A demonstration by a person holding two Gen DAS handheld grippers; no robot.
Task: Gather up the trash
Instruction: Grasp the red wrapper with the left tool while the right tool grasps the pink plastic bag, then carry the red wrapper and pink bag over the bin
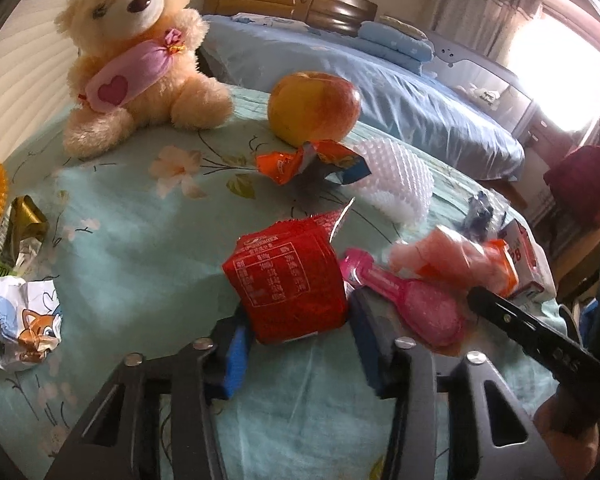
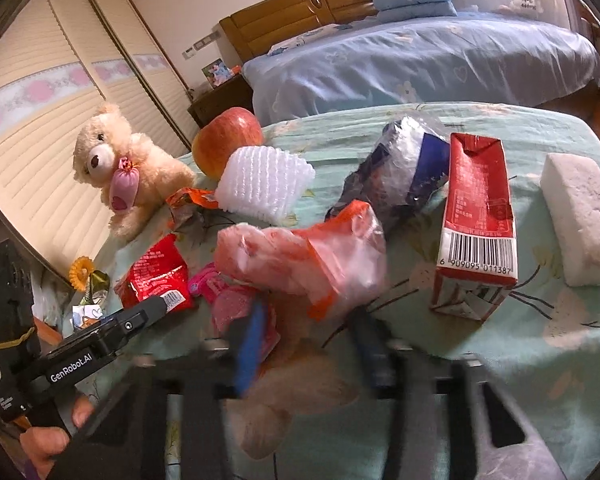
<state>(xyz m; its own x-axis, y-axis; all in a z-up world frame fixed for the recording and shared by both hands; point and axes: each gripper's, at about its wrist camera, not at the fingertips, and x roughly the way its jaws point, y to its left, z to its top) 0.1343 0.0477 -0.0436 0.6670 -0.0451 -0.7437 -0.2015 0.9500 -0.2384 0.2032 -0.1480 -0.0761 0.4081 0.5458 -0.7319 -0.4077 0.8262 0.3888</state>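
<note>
The left gripper (image 1: 300, 344) pinched a red packet (image 1: 290, 280). Only the right wrist view showed the sponge (image 2: 584, 216); there the right gripper (image 2: 308, 344) was blurred, jaws unclear.

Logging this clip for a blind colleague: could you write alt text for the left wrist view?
The left tool straddles a crumpled red foil snack wrapper on a pale green floral cloth; its blue pads sit at the wrapper's sides, contact unclear. Behind lie an orange wrapper, a red-yellow apple and a cream teddy bear.
</note>
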